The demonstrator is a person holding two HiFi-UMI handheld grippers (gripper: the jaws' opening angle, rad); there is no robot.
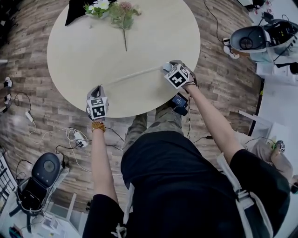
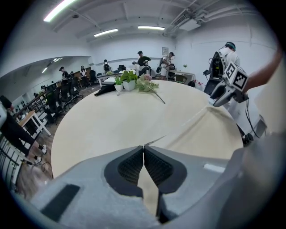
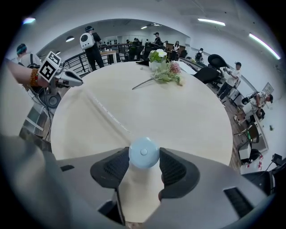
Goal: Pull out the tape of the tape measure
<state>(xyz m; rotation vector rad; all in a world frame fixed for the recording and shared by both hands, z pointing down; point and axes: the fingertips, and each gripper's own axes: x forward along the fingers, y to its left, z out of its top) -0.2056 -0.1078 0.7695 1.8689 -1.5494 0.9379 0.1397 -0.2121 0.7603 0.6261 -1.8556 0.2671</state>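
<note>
A small round light-blue tape measure case (image 3: 144, 152) sits between the pads of my right gripper (image 3: 144, 156), which is shut on it just above the round beige table (image 3: 178, 116). The thin pale tape (image 1: 132, 74) runs out of the case across the table to my left gripper (image 1: 99, 89). In the left gripper view the jaws of my left gripper (image 2: 144, 148) are pressed together on the tape's end, and the tape (image 2: 187, 123) stretches off to the right gripper (image 2: 222, 95). The right gripper (image 1: 167, 69) is over the table's near right part.
A bunch of flowers (image 1: 116, 13) and a small plant pot lie at the table's far side beside a black item (image 1: 74, 10). The table's near edge (image 1: 125, 115) is close to both grippers. Cables and machines stand on the wooden floor around. People stand in the background.
</note>
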